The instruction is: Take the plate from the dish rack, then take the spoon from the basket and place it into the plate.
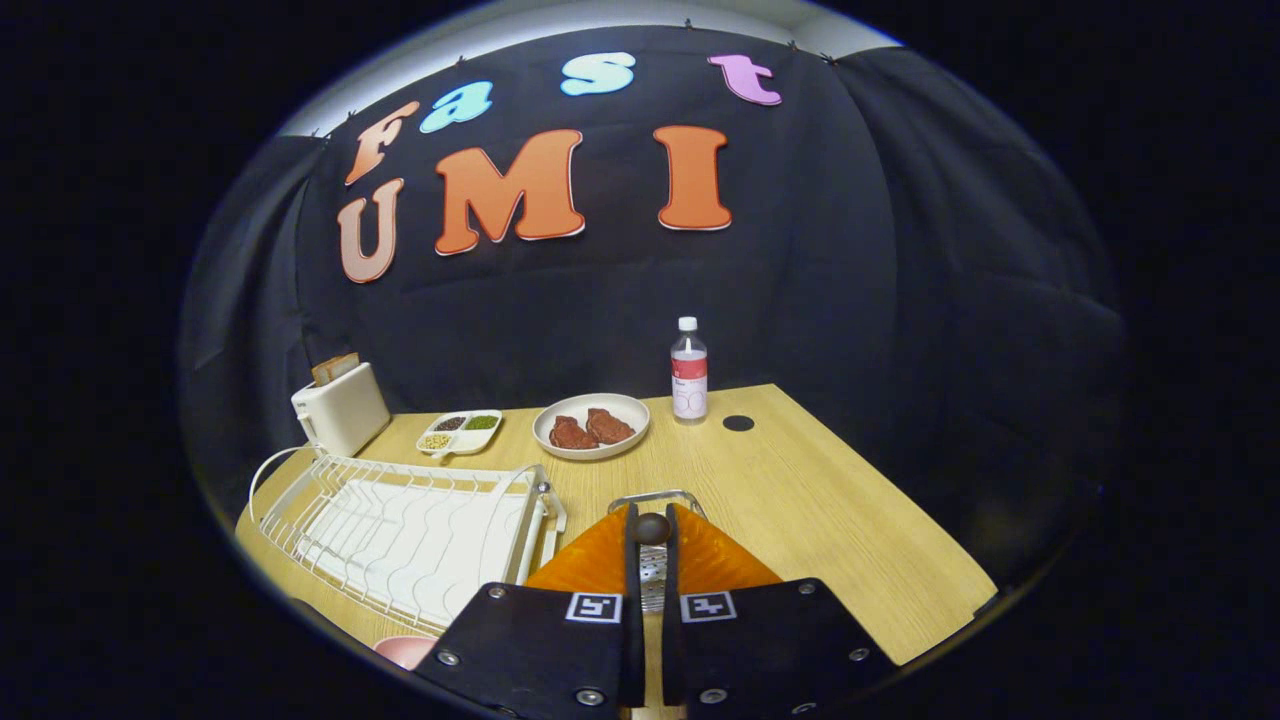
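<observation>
My gripper [651, 519] is shut on the dark rounded end of the spoon [651, 531], which is pinched between the fingertips; the rest of the spoon is hidden by the fingers. Just beyond and below the fingertips stands a metal basket [656, 496], its wire rim showing above them and its perforated wall in the gap between them. The white wire dish rack [400, 540] lies to the left of the fingers with no dishes in it. A pink plate [405, 650] peeks out on the table beside the gripper's left body, in front of the rack.
Beyond the rack stand a white toaster [340, 405] and a divided dish of beans [460, 432]. A pale plate with two meat pieces [592, 425] and a water bottle [688, 382] stand at the back of the wooden table [850, 540]. The table's edge runs along the right.
</observation>
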### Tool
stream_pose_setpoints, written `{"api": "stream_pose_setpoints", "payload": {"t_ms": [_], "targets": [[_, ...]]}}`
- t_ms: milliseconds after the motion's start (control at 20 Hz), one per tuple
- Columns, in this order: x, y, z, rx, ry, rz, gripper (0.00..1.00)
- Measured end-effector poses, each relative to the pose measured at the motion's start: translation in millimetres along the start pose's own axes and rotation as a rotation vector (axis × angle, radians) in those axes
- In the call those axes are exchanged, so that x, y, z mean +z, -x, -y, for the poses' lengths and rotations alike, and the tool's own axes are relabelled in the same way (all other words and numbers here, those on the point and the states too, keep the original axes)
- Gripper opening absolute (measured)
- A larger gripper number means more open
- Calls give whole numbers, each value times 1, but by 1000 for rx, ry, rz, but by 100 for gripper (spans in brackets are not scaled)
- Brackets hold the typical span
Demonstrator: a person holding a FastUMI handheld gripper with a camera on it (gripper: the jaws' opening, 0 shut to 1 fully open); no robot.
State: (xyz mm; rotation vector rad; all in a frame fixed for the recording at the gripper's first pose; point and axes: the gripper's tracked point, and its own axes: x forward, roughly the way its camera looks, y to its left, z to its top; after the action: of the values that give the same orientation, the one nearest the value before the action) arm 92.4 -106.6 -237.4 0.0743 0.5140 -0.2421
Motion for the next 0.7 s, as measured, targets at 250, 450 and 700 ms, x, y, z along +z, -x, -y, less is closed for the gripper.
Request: {"api": "stream_pose_setpoints", "payload": {"t_ms": [250, 450, 700], "targets": [[36, 57, -25, 69, 67, 97, 7], [34, 100, -51, 159, 132, 129, 7], [8, 132, -79, 261, 175, 118, 7]]}}
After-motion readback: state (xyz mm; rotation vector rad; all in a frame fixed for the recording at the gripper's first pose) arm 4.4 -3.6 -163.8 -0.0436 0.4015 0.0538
